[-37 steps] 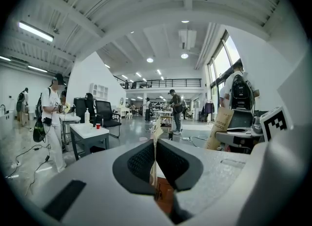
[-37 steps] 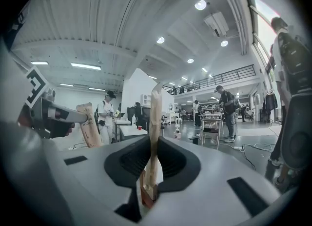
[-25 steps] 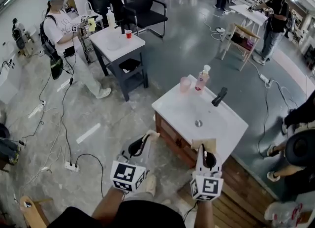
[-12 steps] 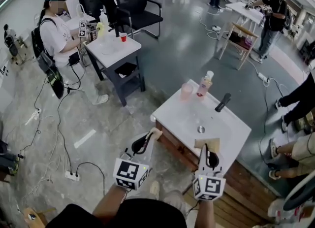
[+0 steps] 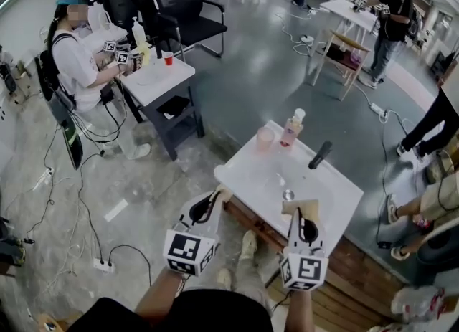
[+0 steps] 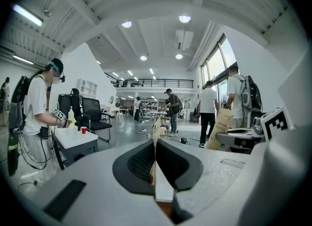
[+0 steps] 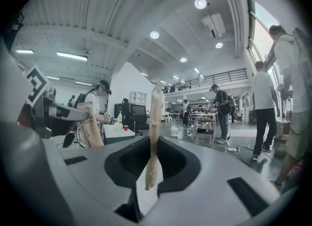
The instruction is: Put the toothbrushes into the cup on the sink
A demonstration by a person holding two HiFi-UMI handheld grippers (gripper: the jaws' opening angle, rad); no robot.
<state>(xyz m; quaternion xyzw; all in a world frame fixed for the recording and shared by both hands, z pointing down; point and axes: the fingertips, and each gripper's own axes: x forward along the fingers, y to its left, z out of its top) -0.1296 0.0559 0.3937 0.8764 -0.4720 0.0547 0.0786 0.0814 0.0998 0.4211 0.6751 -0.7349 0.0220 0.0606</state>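
A pink see-through cup (image 5: 265, 138) stands at the far corner of the white sink (image 5: 244, 174). My left gripper (image 5: 215, 201) hovers at the sink's near left corner, shut on a toothbrush in a pale paper sleeve (image 5: 224, 194). In the left gripper view the left gripper (image 6: 155, 148) pinches that sleeve (image 6: 157, 134) edge-on. My right gripper (image 5: 302, 219) hangs over the sink's near edge, shut on a second toothbrush in a brown paper sleeve (image 5: 300, 209). That sleeve (image 7: 155, 122) stands upright between the right gripper (image 7: 155, 148) jaws.
A black faucet (image 5: 320, 155) and a pink soap bottle (image 5: 292, 128) stand at the sink's back. Beyond are a grey side table (image 5: 154, 79) with a red cup, a black chair (image 5: 183, 15), floor cables, and several people around the room.
Both grippers keep their hold and their place in the view. The head camera has shifted, so the room has slid a little and a foot now shows below the sink.
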